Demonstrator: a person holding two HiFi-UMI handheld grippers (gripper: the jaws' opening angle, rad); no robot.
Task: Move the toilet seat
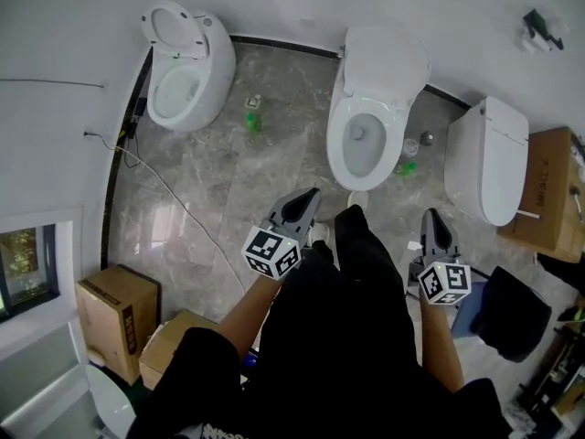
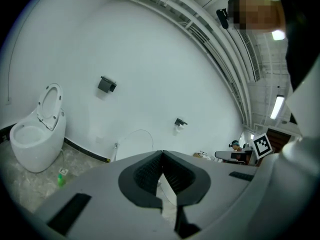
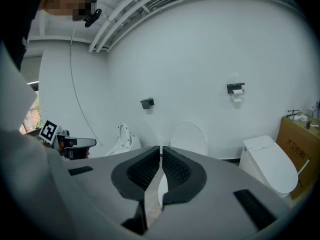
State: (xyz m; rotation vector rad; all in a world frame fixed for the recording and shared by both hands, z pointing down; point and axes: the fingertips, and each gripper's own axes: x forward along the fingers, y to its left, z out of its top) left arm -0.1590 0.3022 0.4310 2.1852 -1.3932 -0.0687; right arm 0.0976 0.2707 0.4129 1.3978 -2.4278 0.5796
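The middle toilet (image 1: 366, 140) stands straight ahead of me, its white seat and lid (image 1: 384, 62) raised against the wall. That lid shows as a pale arch (image 3: 187, 136) just beyond my right gripper (image 3: 161, 149) and faintly (image 2: 135, 141) past my left gripper (image 2: 161, 154). Both grippers hang in the air short of the bowl, apart from it. The left gripper (image 1: 309, 198) points at the bowl's near left side, and the right gripper (image 1: 431, 218) is off its right side. Each pair of jaws is shut with nothing between them.
A second toilet (image 1: 183, 71) with its lid up stands at the left, and a closed one (image 1: 489, 158) at the right. Green bottles (image 1: 253, 122) and a cable (image 1: 174, 199) lie on the marble floor. Cardboard boxes (image 1: 114, 309) sit near left, another (image 1: 548, 195) at right.
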